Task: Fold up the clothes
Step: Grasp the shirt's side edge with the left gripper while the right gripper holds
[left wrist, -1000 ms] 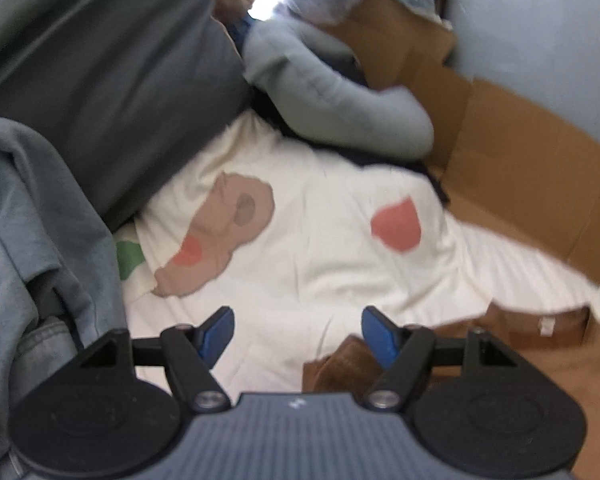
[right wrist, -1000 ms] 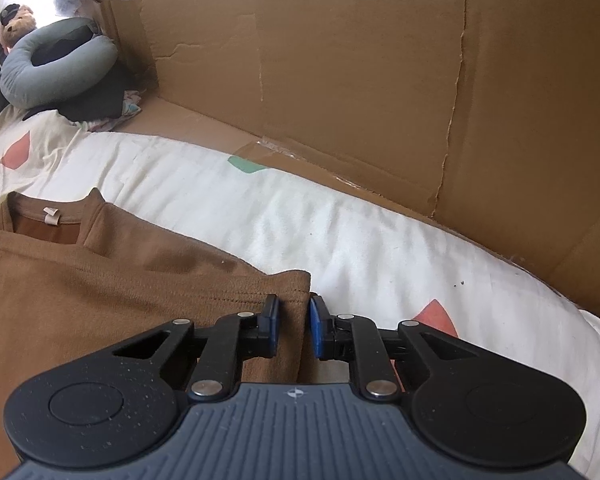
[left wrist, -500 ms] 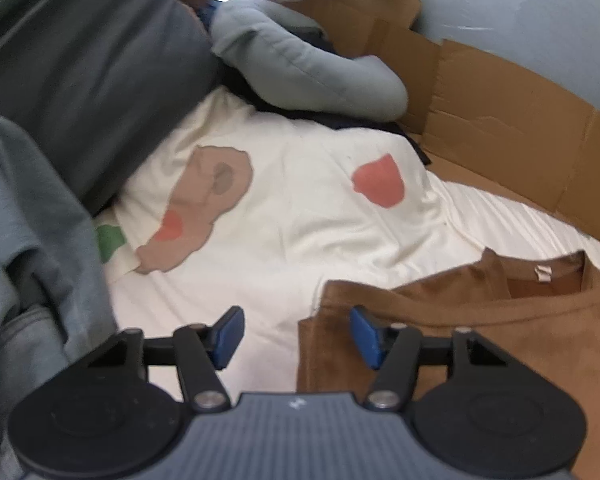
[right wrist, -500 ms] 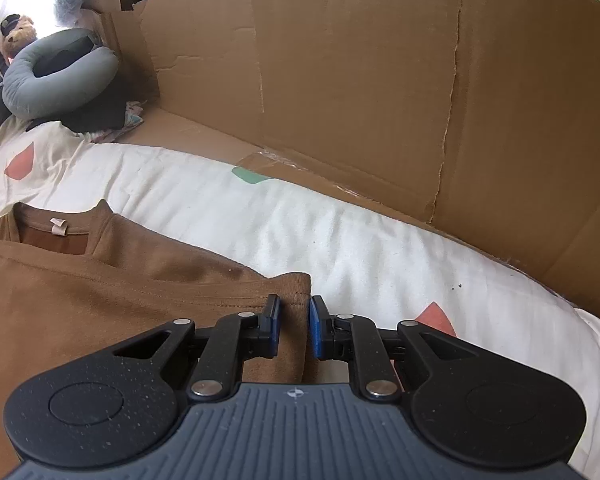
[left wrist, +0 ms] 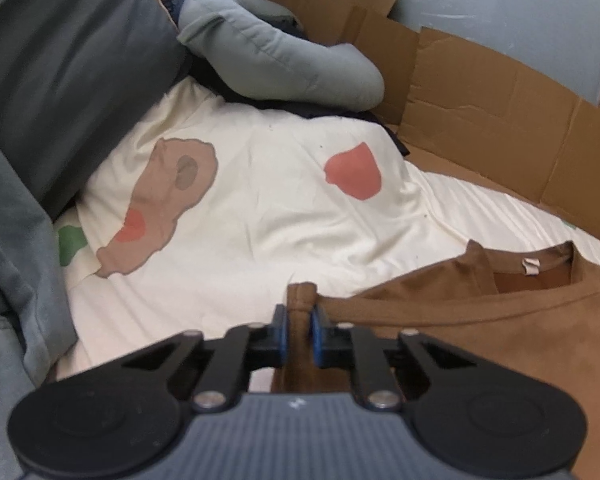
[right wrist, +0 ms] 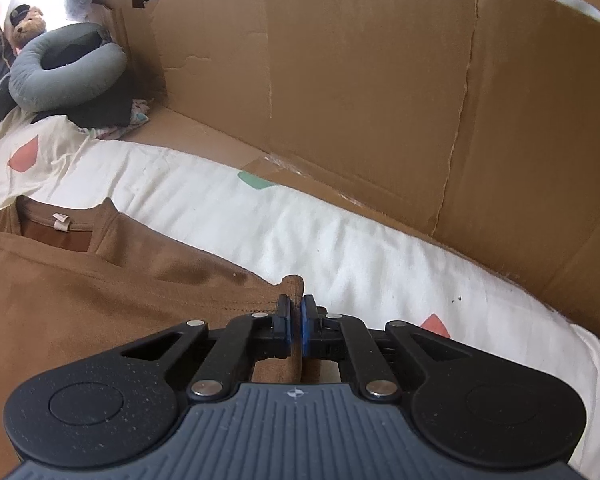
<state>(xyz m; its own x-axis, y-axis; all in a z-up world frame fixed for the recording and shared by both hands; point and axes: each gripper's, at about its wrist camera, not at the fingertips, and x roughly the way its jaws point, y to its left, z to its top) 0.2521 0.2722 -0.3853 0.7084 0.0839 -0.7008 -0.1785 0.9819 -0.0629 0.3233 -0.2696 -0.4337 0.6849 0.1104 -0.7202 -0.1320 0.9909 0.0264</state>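
Observation:
A brown t-shirt (left wrist: 480, 332) lies flat on a cream bedsheet (left wrist: 268, 208), collar and white neck label towards the far side. My left gripper (left wrist: 299, 330) has its jaws closing on the shirt's left sleeve end, and the blue pads pinch a bunched ridge of brown cloth. In the right wrist view the same brown t-shirt (right wrist: 80, 300) spreads to the left. My right gripper (right wrist: 295, 326) is shut on the right sleeve end, with a small fold of fabric poking up past the pads.
A grey curved pillow (left wrist: 276, 52) and a teddy bear (right wrist: 24, 26) sit at the head of the bed. Cardboard walls (right wrist: 360, 92) border the far side. Dark grey cushions (left wrist: 60, 60) and grey clothing (left wrist: 8, 260) pile up on the left.
My left gripper sank onto the shirt's left sleeve end and its wide jaws closed on the cloth. The right gripper's narrow gap shut on the right sleeve end, bunching the fabric.

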